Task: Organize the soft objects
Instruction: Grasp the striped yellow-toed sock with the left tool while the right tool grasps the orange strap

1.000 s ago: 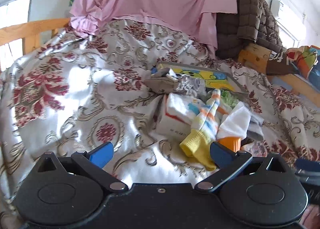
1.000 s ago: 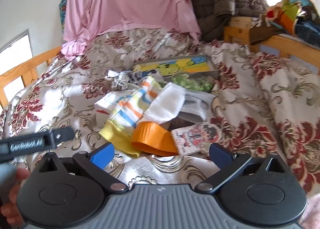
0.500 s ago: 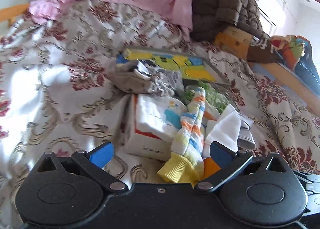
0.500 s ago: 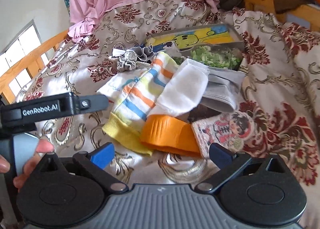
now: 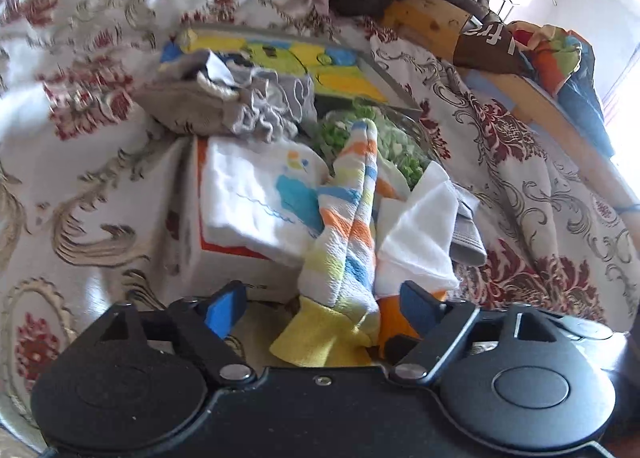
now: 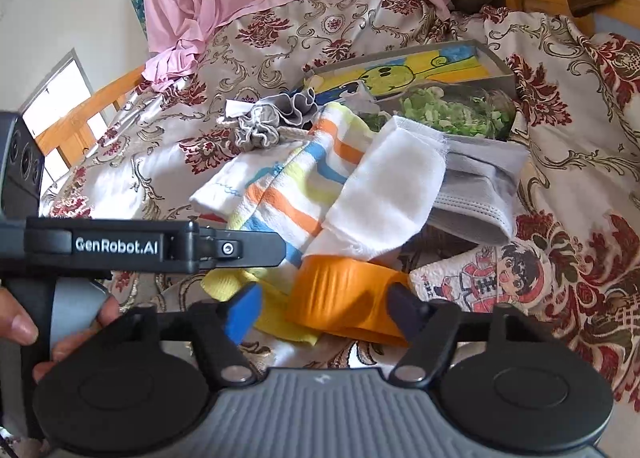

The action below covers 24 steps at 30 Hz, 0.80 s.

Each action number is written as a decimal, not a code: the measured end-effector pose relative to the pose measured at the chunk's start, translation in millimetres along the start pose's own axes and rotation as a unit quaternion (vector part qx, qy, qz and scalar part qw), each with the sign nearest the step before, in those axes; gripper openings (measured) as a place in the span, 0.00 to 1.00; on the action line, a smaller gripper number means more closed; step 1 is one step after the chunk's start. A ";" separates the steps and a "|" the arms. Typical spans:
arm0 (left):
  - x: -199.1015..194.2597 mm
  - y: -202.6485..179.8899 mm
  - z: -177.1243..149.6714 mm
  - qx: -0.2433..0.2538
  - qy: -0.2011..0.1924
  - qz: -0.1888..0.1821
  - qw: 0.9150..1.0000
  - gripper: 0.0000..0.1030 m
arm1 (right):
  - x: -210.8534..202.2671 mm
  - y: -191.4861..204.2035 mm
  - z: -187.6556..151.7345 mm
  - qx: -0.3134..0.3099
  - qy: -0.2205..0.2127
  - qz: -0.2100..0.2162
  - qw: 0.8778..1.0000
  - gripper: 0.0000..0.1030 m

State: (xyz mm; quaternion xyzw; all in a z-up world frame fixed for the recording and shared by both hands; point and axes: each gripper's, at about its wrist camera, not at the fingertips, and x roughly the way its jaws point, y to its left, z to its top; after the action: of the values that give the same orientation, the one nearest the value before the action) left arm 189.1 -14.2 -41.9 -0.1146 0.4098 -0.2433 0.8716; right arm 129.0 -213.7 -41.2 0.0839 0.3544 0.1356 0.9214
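Grippers both hang low over the heap of soft things on the patterned bedspread point(image 6: 568, 106); left gripper point(image 5: 324, 306) has its jaws spread either side of the striped sock point(image 5: 348, 234), gripping nothing; right gripper point(image 6: 324, 310) is likewise spread wide around the orange band point(image 6: 344, 302), not clenched; a hand point(image 6: 24, 322) holds the left tool's handle; white cloth point(image 6: 388, 194) overlaps both; grey cloth point(image 6: 480, 186) and a shallow box point(image 6: 496, 70) lie beyond.
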 end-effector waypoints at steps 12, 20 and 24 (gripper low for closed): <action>3.6 -4.2 -1.2 -0.043 0.034 0.006 0.998 0.12 | -0.1 7.0 -2.7 -0.021 0.000 -0.013 1.000 0.25; -39.5 -24.8 5.9 0.030 0.019 0.067 0.997 0.09 | -24.1 25.1 -10.3 -0.071 -0.024 0.001 0.997 0.20; -70.8 -23.9 15.7 0.042 0.019 0.071 0.996 0.08 | -42.2 42.8 -17.0 -0.118 -0.055 0.029 0.991 0.20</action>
State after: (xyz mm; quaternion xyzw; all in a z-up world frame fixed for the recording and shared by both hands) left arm 154.7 2.1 24.3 -0.0441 0.4225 -0.2001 0.8829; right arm 79.3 -185.1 -16.4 -0.0083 0.2824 0.1981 0.9386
